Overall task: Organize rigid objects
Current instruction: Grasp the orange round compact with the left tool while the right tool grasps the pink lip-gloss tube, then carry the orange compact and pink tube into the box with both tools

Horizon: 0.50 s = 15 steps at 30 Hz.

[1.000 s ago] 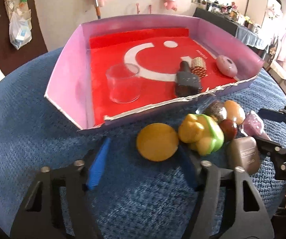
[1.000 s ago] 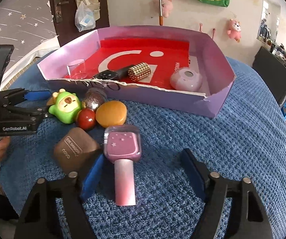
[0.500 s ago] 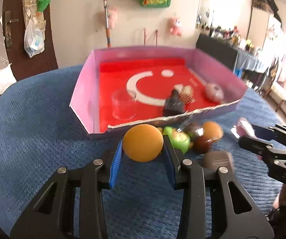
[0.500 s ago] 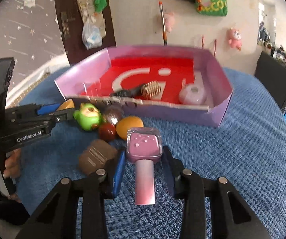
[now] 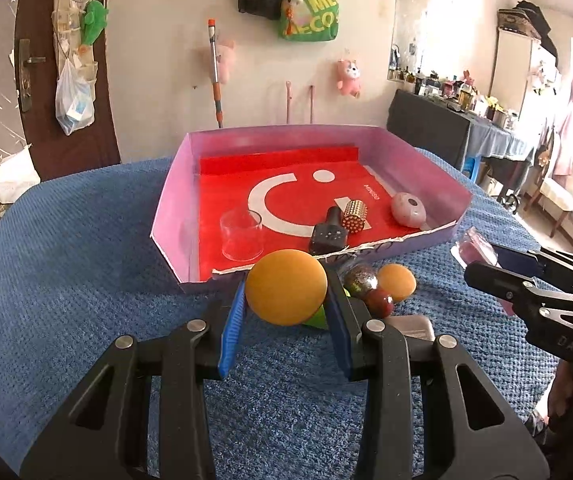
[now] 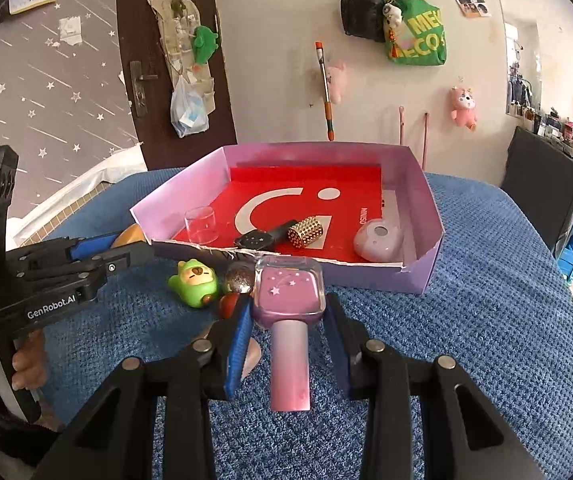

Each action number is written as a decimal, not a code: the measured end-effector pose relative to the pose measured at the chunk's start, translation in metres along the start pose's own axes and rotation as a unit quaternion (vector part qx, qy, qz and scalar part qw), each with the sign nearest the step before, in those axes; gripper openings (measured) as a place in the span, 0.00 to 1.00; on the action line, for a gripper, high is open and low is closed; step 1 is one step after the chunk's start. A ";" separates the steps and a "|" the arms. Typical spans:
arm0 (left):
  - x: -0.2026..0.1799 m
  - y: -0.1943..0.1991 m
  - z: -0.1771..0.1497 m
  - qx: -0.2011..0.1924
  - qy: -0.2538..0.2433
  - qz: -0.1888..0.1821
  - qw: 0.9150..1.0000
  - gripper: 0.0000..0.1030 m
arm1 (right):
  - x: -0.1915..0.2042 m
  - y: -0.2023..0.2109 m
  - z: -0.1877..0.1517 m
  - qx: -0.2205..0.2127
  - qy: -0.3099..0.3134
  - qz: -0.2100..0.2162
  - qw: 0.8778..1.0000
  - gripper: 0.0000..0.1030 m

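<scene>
My left gripper (image 5: 286, 312) is shut on an orange disc (image 5: 285, 286), lifted above the blue cloth in front of the pink box (image 5: 174, 200). My right gripper (image 6: 288, 320) is shut on the head of a pink toy microphone (image 6: 288, 292), its handle pointing back at me. On the cloth by the box's torn front wall lie a green toy figure (image 6: 194, 282), a glittery ball (image 6: 239, 277), a dark red ball (image 5: 379, 301), an orange stone (image 5: 396, 279) and a brown case (image 5: 412, 326). The left gripper (image 6: 118, 250) also shows in the right wrist view, the right gripper (image 5: 482, 266) in the left wrist view.
Inside the box, on its red floor (image 5: 298, 200), stand a clear cup (image 5: 241, 236), a black toy microphone (image 5: 328, 232), a gold studded cylinder (image 5: 354, 216) and a pink oval device (image 5: 407, 209). A dark cabinet (image 5: 426, 128) stands beyond the round table.
Both grippers closed, the left on the orange disc, the right on the pink microphone, and both rose off the cloth with them. The views tilted up toward the box and wall.
</scene>
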<state>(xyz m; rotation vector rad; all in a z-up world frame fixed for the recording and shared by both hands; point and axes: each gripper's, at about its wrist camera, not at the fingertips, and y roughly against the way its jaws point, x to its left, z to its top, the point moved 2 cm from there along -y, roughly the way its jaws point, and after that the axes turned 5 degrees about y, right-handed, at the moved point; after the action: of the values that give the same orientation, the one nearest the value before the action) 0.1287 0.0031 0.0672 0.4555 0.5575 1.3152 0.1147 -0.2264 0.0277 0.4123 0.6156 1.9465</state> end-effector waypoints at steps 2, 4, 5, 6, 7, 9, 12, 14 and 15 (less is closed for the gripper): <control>-0.002 0.002 0.002 -0.004 -0.002 -0.001 1.000 0.34 | -0.001 0.002 0.002 -0.005 -0.002 0.000 1.000 0.37; -0.004 0.003 0.004 -0.008 -0.003 -0.004 1.000 0.34 | -0.002 0.005 0.005 -0.012 -0.001 -0.003 1.000 0.37; -0.005 0.004 0.007 -0.011 -0.004 -0.004 1.000 0.34 | -0.002 0.006 0.007 -0.016 -0.001 -0.004 1.000 0.37; -0.005 0.005 0.010 -0.014 -0.005 -0.004 1.000 0.34 | -0.003 0.008 0.009 -0.019 -0.001 -0.005 1.000 0.37; -0.006 0.005 0.013 -0.017 -0.005 -0.005 1.000 0.34 | -0.004 0.009 0.012 -0.024 -0.001 -0.006 1.000 0.37; -0.007 0.007 0.021 -0.025 -0.007 -0.005 1.000 0.34 | -0.005 0.011 0.019 -0.030 0.001 -0.008 1.000 0.37; -0.009 0.006 0.034 -0.032 -0.010 -0.007 0.999 0.34 | -0.008 0.011 0.031 -0.040 0.004 -0.011 0.999 0.37; -0.011 0.001 0.041 -0.031 -0.012 -0.011 0.999 0.34 | -0.011 0.008 0.041 -0.044 0.006 -0.012 0.999 0.37; -0.012 -0.002 0.045 -0.030 -0.013 -0.013 0.999 0.34 | -0.013 0.005 0.045 -0.044 0.007 -0.013 0.999 0.37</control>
<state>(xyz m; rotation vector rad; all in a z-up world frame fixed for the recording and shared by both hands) 0.1563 -0.0087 0.1025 0.4144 0.4986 1.2958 0.1406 -0.2296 0.0674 0.3339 0.5390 1.9462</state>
